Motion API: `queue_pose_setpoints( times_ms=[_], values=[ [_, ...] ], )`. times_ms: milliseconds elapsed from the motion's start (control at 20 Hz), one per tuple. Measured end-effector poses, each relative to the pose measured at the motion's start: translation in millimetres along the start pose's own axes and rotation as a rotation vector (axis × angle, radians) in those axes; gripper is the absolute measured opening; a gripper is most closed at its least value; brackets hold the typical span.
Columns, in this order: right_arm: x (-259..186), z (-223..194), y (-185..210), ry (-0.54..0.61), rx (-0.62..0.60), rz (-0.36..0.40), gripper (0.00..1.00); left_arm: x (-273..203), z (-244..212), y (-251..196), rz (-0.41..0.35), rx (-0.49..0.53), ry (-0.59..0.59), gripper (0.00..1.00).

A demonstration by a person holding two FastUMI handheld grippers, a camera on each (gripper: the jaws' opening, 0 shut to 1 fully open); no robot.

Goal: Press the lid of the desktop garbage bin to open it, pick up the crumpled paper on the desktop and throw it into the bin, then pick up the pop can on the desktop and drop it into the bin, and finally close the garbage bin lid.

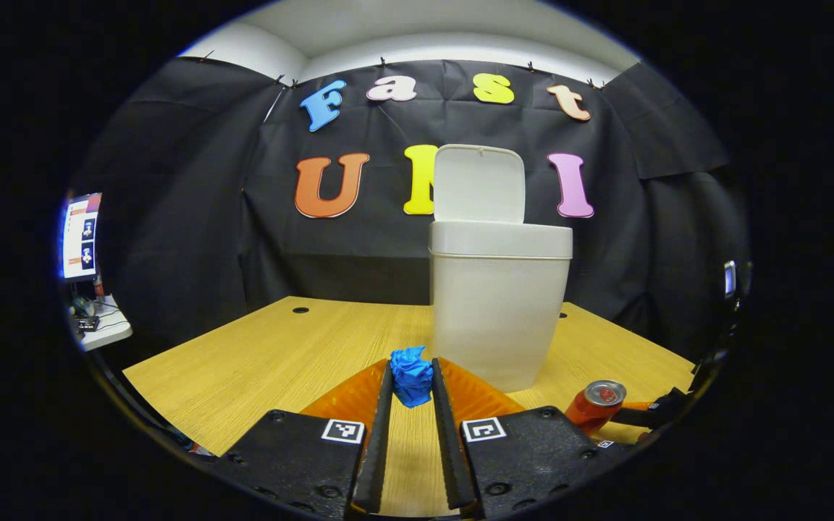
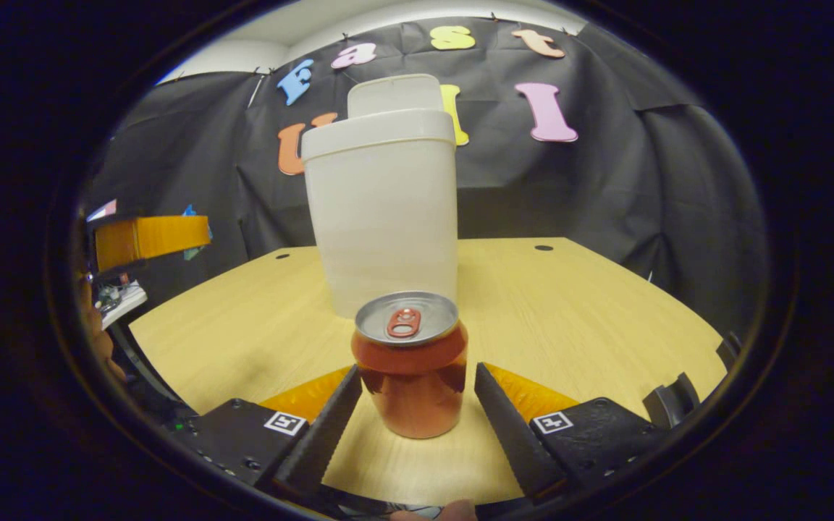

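Observation:
In the left gripper view, my left gripper point(image 1: 411, 375) is shut on a blue crumpled paper point(image 1: 411, 385), held above the wooden table point(image 1: 243, 362). Just ahead and to the right stands the white bin point(image 1: 496, 304) with its lid point(image 1: 478, 184) up. In the right gripper view, an orange pop can point(image 2: 410, 369) stands upright on the table in front of the bin point(image 2: 384, 217). My right gripper point(image 2: 417, 378) is open, one finger on each side of the can. The can point(image 1: 594, 405) also shows low right in the left gripper view, and the left gripper point(image 2: 149, 242) hangs raised at the far left.
A lit monitor point(image 1: 82, 235) and a small white side table point(image 1: 102, 329) with clutter stand beyond the table's left edge. The tabletop has cable holes point(image 1: 300, 310) near its back edge. Black cloth walls close the booth behind the bin.

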State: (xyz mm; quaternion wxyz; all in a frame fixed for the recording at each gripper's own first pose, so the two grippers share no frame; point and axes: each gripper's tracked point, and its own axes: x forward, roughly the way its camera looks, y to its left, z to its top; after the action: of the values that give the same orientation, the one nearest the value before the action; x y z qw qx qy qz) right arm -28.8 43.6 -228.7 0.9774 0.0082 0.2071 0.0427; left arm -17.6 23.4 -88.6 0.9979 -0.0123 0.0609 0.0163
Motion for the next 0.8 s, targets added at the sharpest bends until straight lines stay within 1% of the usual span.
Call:
queue_pose_setpoints(
  times_ms=[150, 200, 300, 350, 500, 550, 600, 700, 800],
  values=[
    [6, -7, -1, 0.03, -0.007, -0.008, 0.98, 5, 29, -3, -0.017, 0.003, -0.043, 0.35],
    [9, -10, -2, 0.041, -0.002, -0.007, 0.96, 8, 40, -4, -0.023, 0.004, -0.062, 0.35],
    [12, -15, -1, 0.061, 0.013, -0.002, 0.97, 12, 67, -4, -0.031, 0.002, -0.108, 0.35],
    [12, -14, -2, 0.064, 0.019, -0.004, 0.96, 14, 78, -5, -0.035, -0.003, -0.123, 0.35],
    [15, -17, -3, 0.08, 0.019, -0.007, 0.97, 22, 101, -8, -0.042, 0.005, -0.152, 0.35],
    [15, -18, -3, 0.086, 0.02, -0.003, 0.98, 25, 106, -9, -0.043, 0.013, -0.158, 0.39],
    [16, -18, -3, 0.091, 0.022, -0.005, 0.92, 29, 112, -12, -0.051, 0.016, -0.167, 0.35],
    [15, -16, -4, 0.094, 0.019, 0.0, 0.84, 38, 120, -21, -0.084, -0.001, -0.169, 0.35],
    [11, -10, -3, 0.087, 0.015, 0.015, 0.8, 51, 130, -30, -0.114, -0.022, -0.16, 0.35]
  ],
)
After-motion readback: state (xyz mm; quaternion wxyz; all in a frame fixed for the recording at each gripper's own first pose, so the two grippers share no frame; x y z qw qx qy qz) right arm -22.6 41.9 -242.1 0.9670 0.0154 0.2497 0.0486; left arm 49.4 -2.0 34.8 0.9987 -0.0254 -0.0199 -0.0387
